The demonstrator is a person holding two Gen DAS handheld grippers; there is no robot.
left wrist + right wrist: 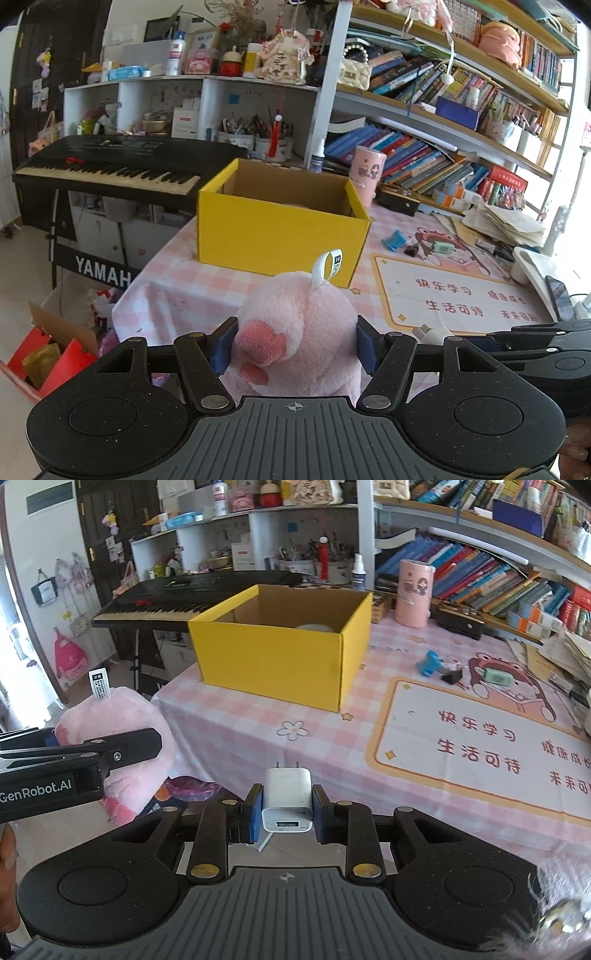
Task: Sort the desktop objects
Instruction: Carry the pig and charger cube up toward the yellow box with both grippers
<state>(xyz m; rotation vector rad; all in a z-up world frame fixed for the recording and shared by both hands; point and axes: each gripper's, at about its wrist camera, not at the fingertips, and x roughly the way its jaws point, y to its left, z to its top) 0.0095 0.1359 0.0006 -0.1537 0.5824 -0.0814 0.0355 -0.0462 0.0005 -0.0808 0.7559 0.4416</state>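
My left gripper (295, 345) is shut on a pink plush toy (299, 328) with a white tag, its blue pads pressing both sides, held above the near edge of the table. The same plush toy (125, 716) shows at the left in the right wrist view, with the left gripper's black finger (122, 744) across it. My right gripper (287, 806) is shut on a white USB charger (287, 799), prongs pointing away. An open yellow cardboard box (277, 225) stands ahead on the pink checked tablecloth (258, 716); something pale lies inside the box (280, 657).
Behind the box stand a pink cylinder (413, 592) and crowded bookshelves (443, 92). A blue clip (430, 662), a black binder clip (452, 674) and a green eraser (496, 676) lie on a cartoon desk mat (480, 746). A black keyboard (110, 162) stands left; a red box (48, 358) sits on the floor.
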